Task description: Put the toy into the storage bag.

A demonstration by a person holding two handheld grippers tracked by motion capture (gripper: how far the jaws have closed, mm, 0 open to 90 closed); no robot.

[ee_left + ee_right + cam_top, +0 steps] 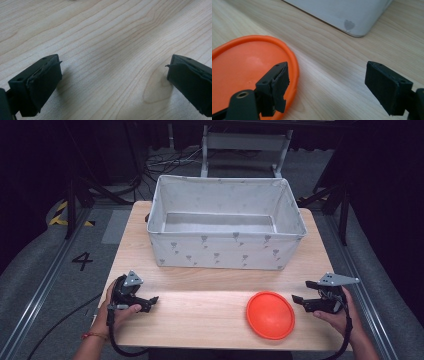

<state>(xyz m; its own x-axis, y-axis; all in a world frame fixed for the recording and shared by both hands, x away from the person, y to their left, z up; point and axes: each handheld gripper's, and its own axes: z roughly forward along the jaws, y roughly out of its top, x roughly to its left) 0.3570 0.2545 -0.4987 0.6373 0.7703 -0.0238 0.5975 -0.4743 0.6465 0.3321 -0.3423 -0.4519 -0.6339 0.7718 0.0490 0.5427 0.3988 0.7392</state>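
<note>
Orange disc point(270, 314) lies flat near the front edge of the surface point(200, 310), toward its right corner, and we judge it is the thing to pick up. Our right claw point(296, 299) hangs just beside the disc's right rim, jaws apart with nothing between them; in the right gripper view one jaw sits over the rim point(294, 67) and the other over bare wood. To grip well, we should tilt the claw so one jaw slides under the thin edge and the other comes down on top, then close squarely. Our left claw point(154, 300) rests spread and empty near the front left corner. Behind, the grey fabric bin point(227, 252) looks the likely destination.
</note>
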